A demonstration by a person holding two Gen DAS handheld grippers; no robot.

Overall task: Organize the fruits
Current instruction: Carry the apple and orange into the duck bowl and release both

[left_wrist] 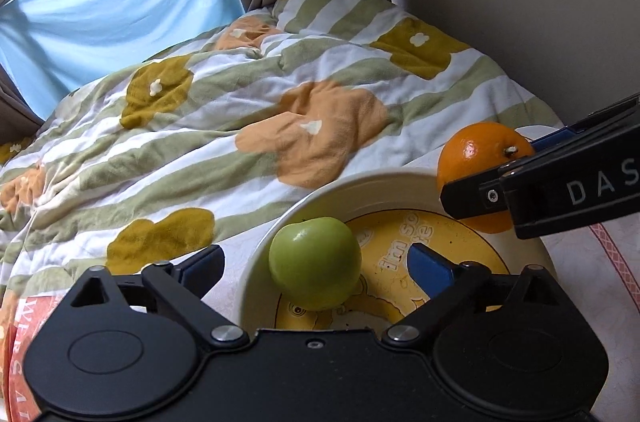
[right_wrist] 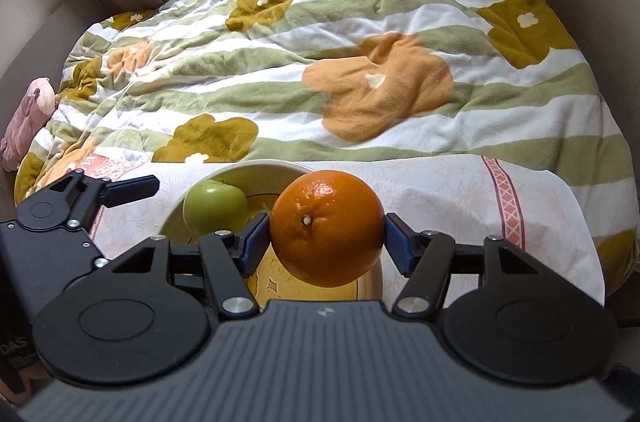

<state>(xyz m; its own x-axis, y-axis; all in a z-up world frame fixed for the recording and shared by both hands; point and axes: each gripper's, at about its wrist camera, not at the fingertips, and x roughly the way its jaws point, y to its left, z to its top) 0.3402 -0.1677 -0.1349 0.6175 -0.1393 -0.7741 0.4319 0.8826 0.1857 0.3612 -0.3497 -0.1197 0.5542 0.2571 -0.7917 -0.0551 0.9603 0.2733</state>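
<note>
A green apple (left_wrist: 315, 262) lies in a cream bowl (left_wrist: 360, 188) with a yellow cartoon bottom, on a white cloth on the bed. My left gripper (left_wrist: 316, 262) is open, its blue-padded fingers apart on either side of the apple, not touching it. My right gripper (right_wrist: 326, 236) is shut on an orange (right_wrist: 327, 227) and holds it just above the bowl's right side (right_wrist: 374, 282). In the left wrist view the orange (left_wrist: 480, 152) and the right gripper (left_wrist: 500, 174) come in from the right, over the bowl's rim. The apple also shows in the right wrist view (right_wrist: 214, 208), with the left gripper (right_wrist: 80, 206) at its left.
A striped, flowered duvet (left_wrist: 280, 94) covers the bed behind the bowl. The white cloth with a pink band (right_wrist: 504, 206) lies under the bowl. A red printed sheet (left_wrist: 24, 322) lies at the left. A pink soft toy (right_wrist: 28, 118) sits by the left wall.
</note>
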